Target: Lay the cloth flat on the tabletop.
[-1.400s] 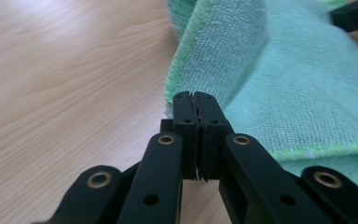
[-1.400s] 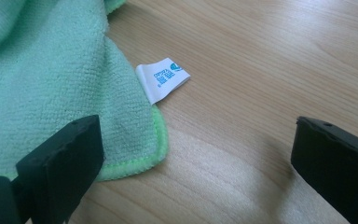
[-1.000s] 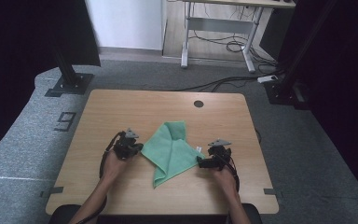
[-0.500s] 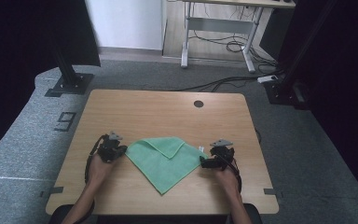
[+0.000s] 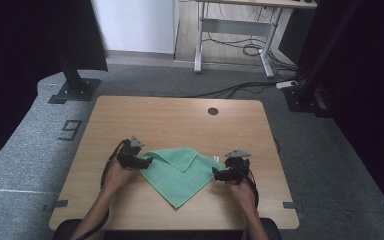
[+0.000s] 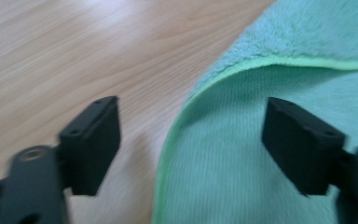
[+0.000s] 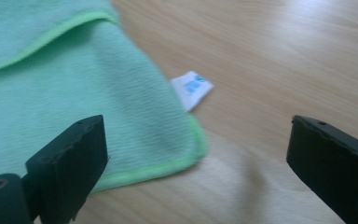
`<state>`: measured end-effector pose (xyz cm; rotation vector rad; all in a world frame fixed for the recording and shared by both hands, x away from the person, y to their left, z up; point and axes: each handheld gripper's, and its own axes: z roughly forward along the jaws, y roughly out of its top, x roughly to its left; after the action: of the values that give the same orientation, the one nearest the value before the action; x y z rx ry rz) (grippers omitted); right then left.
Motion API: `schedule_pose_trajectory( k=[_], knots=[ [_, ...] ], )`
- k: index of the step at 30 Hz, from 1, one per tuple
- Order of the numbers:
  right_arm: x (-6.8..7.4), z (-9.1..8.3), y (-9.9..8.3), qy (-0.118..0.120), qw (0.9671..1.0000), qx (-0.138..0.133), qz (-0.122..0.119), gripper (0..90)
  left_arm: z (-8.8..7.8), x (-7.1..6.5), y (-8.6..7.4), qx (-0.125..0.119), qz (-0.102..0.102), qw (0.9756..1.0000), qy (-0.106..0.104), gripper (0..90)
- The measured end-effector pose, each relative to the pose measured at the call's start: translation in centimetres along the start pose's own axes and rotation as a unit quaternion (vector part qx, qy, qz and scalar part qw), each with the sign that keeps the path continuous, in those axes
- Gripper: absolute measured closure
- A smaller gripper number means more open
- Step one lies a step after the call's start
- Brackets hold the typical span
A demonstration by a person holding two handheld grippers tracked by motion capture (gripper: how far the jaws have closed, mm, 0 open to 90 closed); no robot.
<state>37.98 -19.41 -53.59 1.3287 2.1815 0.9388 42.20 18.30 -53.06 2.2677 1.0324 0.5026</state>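
Note:
A green cloth [image 5: 180, 172] lies flat on the wooden table [image 5: 180, 117], its far corner folded over toward the near side. My left gripper [image 5: 147, 161] rests at the cloth's left corner. Its jaws have just been opening and now stand wide, with the cloth's bright hem [image 6: 177, 135] lying loose between them, touched by neither pad. My left gripper [image 6: 191, 140] holds nothing. My right gripper [image 5: 215, 173] sits at the cloth's right corner, open [image 7: 196, 154]. The corner of the cloth [image 7: 74, 93] and its white label [image 7: 192, 88] lie between and ahead of its jaws.
A round cable hole [image 5: 213, 111] sits at the table's far side. Bare wood stretches beyond the cloth and to both sides. Past the table stand a black stand base [image 5: 72, 92] at the left and a desk frame with cables [image 5: 235, 45].
The left gripper drew the bunched cloth out to the left, laid it flat and let go of it, jaws opening. The right hand stayed where it was.

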Motion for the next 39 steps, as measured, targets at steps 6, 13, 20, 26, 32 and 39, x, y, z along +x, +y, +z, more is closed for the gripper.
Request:
schedule_pose_trajectory(
  k=[6,13,20,26,32,39],
  knots=[
    [1.5,1.1,-0.3,-0.001,0.9994,0.027,-0.022,3.1,0.9,0.0,-0.3,0.006,-0.021,0.9997,0.003,15.1],
    [1.1,1.4,-0.1,-0.036,0.9978,0.031,-0.045,1.7,-0.9,-1.4,-2.0,0.019,-0.035,0.9991,-0.016,16.0],
    [-0.8,2.2,0.4,-0.054,0.9981,0.024,-0.015,1.6,-2.4,-3.9,-2.1,0.018,0.002,0.9990,-0.041,16.5],
    [-1.0,2.2,0.2,-0.047,0.9986,0.020,-0.009,2.1,-3.4,-5.2,1.5,-0.027,0.014,0.9959,-0.086,27.5],
    [-1.3,2.3,-0.1,-0.031,0.9993,0.016,0.012,3.2,-1.3,-8.5,4.0,-0.026,0.055,0.9882,-0.141,40.2],
    [-1.7,2.4,-0.3,-0.019,0.9993,0.012,0.029,2.9,1.2,-11.6,5.2,-0.009,0.074,0.9829,-0.168,50.1]
  ],
)
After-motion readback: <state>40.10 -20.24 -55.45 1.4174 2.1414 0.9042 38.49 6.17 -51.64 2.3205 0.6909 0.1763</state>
